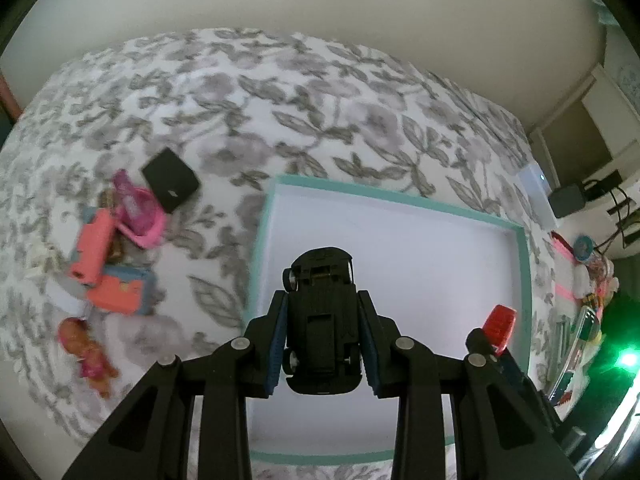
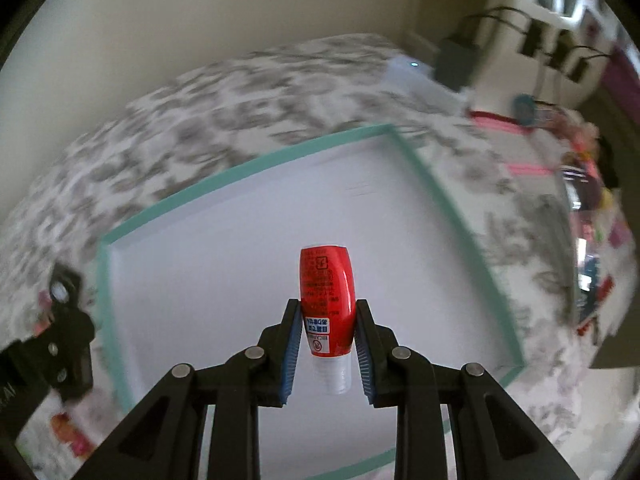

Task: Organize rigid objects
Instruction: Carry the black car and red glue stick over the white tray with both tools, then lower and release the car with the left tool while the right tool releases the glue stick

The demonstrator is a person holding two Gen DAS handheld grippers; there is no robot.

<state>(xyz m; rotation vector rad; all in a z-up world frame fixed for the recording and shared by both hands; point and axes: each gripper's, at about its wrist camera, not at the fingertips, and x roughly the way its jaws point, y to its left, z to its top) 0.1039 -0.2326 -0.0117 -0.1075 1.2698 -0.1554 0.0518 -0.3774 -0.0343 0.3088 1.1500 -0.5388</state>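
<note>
Left wrist view: on a bed under a leaf-print cover, a heap of toys lies toward the left edge: a doll, coral and blue plastic pieces, a pink toy and a black box at its far side. Right of the heap sits a white tray with a teal rim, nothing resting on its floor. Above the tray's near half the left gripper has its fingers clamped on a black toy car, held underside toward the lens with its wheels showing. Farther right the right gripper carries a red bottle near the tray's right rim. More clutter lines the bed's right edge, too blurred to name.

Right wrist view: the left gripper shows as a dark blur at the tray's left rim. At centre the right gripper is closed on the red bottle, clear cap pointing back toward the camera, hanging over the middle of the tray.

Sorting looks barely begun: nothing is in the tray yet, and both the car and the bottle are in the air above it. By the look of it these will be the first two pieces set down. The heap at the left edge and the clutter at the right are left to gather, if they belong to the job.
</note>
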